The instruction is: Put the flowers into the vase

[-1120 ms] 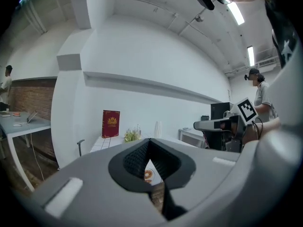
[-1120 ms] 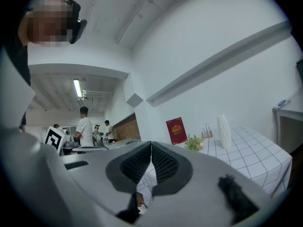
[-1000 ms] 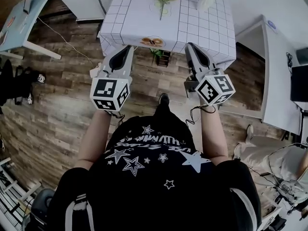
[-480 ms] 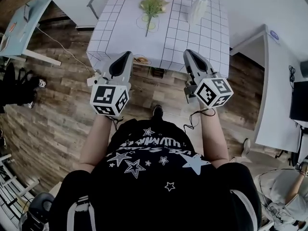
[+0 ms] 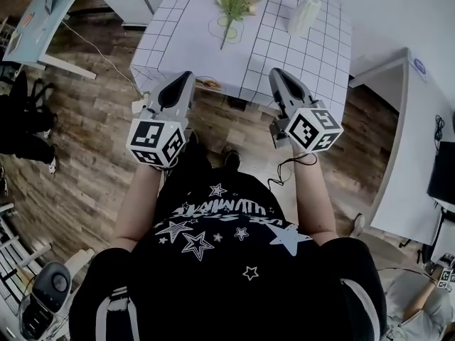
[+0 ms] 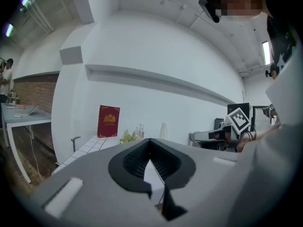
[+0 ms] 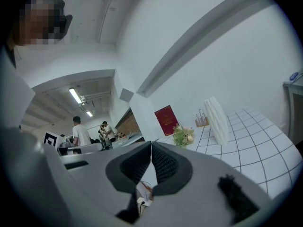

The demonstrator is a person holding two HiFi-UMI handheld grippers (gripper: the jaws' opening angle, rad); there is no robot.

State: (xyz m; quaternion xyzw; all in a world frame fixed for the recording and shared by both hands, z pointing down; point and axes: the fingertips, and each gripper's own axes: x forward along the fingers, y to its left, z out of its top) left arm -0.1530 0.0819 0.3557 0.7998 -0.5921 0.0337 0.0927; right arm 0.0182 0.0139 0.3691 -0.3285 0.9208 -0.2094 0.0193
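Note:
A bunch of green and pale flowers lies on the far part of the white grid-cloth table. A white ribbed vase stands upright to its right. My left gripper and right gripper hover at the table's near edge, both shut and empty, well short of both things. The left gripper view has its jaws closed, with the flowers and vase small beyond. Past the closed right gripper, the flowers and vase appear ahead to the right.
A red folder stands against the wall behind the table. A small orange object lies at the table's near edge. A white desk is to the right, a pale blue table at far left. People stand far off.
Both grippers, still shut, have come forward over the wooden floor and stand closer to the table's near edge. The flowers and vase have not moved on the table.

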